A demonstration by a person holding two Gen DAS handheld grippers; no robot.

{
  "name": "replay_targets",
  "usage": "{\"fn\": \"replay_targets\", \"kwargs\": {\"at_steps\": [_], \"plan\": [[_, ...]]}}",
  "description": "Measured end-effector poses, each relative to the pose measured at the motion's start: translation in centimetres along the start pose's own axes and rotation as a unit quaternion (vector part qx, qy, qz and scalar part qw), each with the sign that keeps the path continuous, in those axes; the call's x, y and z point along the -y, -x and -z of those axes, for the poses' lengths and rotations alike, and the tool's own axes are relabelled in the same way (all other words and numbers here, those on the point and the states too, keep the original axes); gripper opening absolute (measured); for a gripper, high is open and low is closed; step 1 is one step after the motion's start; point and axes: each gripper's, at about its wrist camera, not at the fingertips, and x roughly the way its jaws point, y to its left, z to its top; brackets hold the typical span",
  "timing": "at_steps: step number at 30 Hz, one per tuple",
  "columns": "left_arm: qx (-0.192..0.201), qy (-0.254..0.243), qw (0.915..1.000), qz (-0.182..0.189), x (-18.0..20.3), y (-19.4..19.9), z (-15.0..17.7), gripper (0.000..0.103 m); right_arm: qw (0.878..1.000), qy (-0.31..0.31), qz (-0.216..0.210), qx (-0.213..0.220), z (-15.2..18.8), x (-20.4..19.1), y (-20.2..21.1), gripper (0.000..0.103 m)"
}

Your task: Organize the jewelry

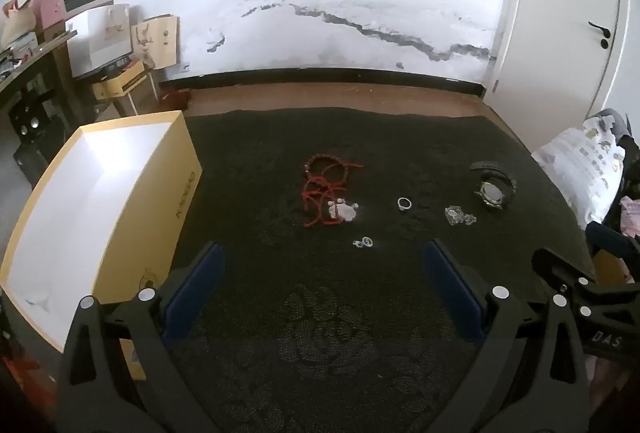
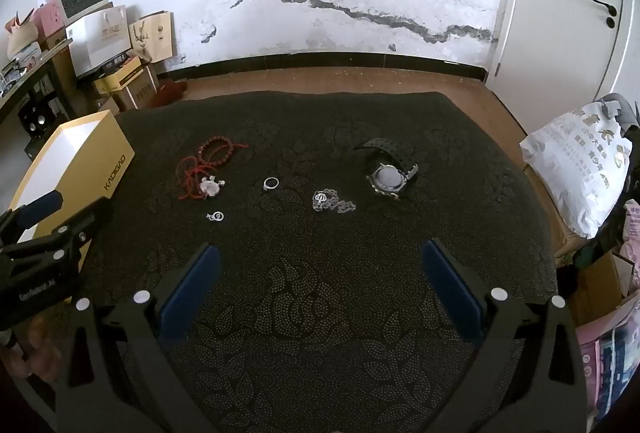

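Observation:
On the dark patterned cloth (image 1: 320, 313) lie a red bead bracelet with red cords (image 1: 326, 185) (image 2: 210, 159), a white pendant (image 1: 344, 211) (image 2: 210, 188), a silver ring (image 1: 405, 203) (image 2: 271, 183), a silver chain (image 1: 459, 215) (image 2: 332, 201), a small earring (image 1: 363, 242) (image 2: 215, 217) and a black watch (image 1: 493, 185) (image 2: 390, 175). An open yellow box (image 1: 156, 201) (image 2: 96, 169) with a white inside stands at the left. My left gripper (image 1: 324, 265) is open and empty, near the earring. My right gripper (image 2: 320, 265) is open and empty, short of the chain.
A white filled bag (image 2: 576, 169) and packets lie off the cloth's right edge. Boxes and paper bags (image 1: 116, 33) stand at the back left by a dark shelf. A white door (image 1: 560, 13) is at the back right. The wall is cracked.

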Motion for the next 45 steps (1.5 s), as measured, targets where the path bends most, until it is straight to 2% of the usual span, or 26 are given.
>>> {"fn": "replay_targets", "kwargs": {"at_steps": [5,7,10,45], "plan": [[-0.006,0.008,0.9999,-0.003,-0.22,-0.17,-0.13,0.097,1.000,0.000,0.000,0.001,0.03,-0.05,0.03,0.098],[-0.012,-0.006,0.9999,-0.004,0.38,-0.76,-0.26,0.097,1.000,-0.001,-0.002,0.000,0.02,0.00,-0.02,0.098],[0.000,-0.001,1.0000,0.002,0.28,-0.28,-0.06,0.097,1.000,-0.002,-0.003,-0.001,0.01,0.04,-0.05,0.098],[-0.001,-0.004,1.0000,0.003,0.05,-0.53,0.32,0.097,1.000,-0.002,-0.002,-0.001,-0.01,0.09,0.00,0.098]]}}
